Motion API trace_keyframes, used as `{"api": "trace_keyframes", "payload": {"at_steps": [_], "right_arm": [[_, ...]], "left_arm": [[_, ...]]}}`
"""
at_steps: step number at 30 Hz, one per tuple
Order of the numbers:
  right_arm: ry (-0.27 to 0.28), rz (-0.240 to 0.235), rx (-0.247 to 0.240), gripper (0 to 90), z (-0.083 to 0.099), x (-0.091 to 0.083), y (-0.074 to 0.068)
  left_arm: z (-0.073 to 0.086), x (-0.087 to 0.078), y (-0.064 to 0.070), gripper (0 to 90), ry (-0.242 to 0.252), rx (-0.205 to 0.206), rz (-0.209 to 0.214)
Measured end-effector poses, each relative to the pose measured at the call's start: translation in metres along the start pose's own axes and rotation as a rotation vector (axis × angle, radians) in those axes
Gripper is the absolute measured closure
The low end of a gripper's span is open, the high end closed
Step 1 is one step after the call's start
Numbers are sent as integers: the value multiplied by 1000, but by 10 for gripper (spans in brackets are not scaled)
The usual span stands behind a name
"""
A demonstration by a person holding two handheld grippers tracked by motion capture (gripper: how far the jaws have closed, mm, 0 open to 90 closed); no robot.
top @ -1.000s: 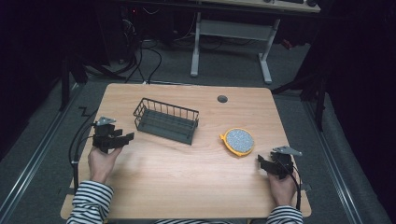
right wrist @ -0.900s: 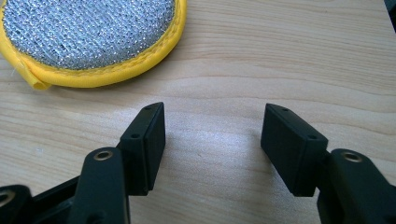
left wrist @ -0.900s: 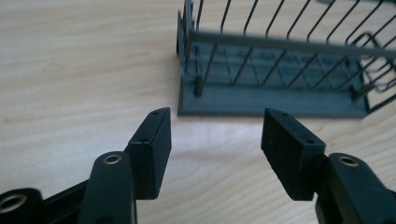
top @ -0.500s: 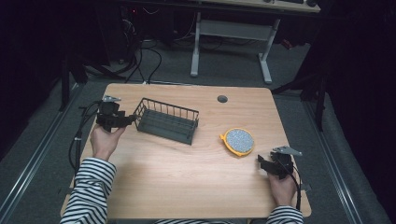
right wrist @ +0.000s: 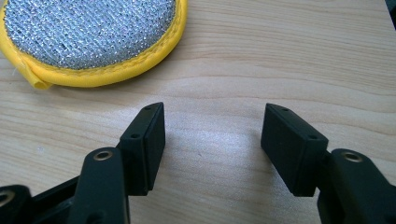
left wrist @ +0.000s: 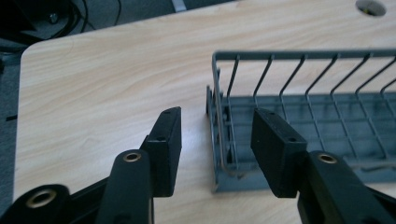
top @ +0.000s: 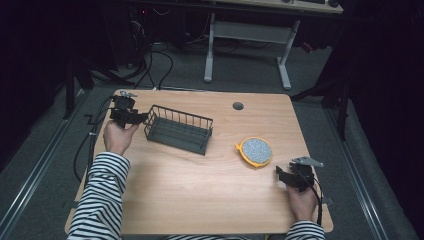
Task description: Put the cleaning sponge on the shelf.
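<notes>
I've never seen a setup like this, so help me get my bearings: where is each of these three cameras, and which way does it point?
High view: above the person's side, looking forward and down on the table; both striped sleeves, hands and grippers show.
Left gripper view: rides the left gripper, looking along its open jaws at the basket end.
Right gripper view: rides the right gripper, looking along its open jaws toward the scrubber.
Shared: the basket and scrubber both appear from above too.
</notes>
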State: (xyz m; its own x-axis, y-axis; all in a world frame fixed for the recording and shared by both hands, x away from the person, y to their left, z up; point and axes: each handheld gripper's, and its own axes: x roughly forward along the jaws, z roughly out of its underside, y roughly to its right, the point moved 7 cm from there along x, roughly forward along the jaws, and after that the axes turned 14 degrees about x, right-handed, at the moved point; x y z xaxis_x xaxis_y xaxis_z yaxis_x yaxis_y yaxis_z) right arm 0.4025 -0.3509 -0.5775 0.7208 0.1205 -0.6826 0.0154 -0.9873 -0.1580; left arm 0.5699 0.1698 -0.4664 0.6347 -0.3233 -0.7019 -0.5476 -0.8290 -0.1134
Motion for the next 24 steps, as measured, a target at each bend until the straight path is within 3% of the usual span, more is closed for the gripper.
{"api": "trace_keyframes", "payload": {"at_steps": [2,7,13,24], "right_arm": [[0,0,0,404,0,0,0],[0,0,0,403,0,0,0],[0,-1,-1,404,0,0,0],[0,-1,-1,401,0,0,0]], "left_arm": [[1,6,0,540,-34,16,-12],[-5,17,1,544,-43,22,-11],[1,30,-3,580,-78,-14,-10],[4,38,1,735,-96,-17,-2]]}}
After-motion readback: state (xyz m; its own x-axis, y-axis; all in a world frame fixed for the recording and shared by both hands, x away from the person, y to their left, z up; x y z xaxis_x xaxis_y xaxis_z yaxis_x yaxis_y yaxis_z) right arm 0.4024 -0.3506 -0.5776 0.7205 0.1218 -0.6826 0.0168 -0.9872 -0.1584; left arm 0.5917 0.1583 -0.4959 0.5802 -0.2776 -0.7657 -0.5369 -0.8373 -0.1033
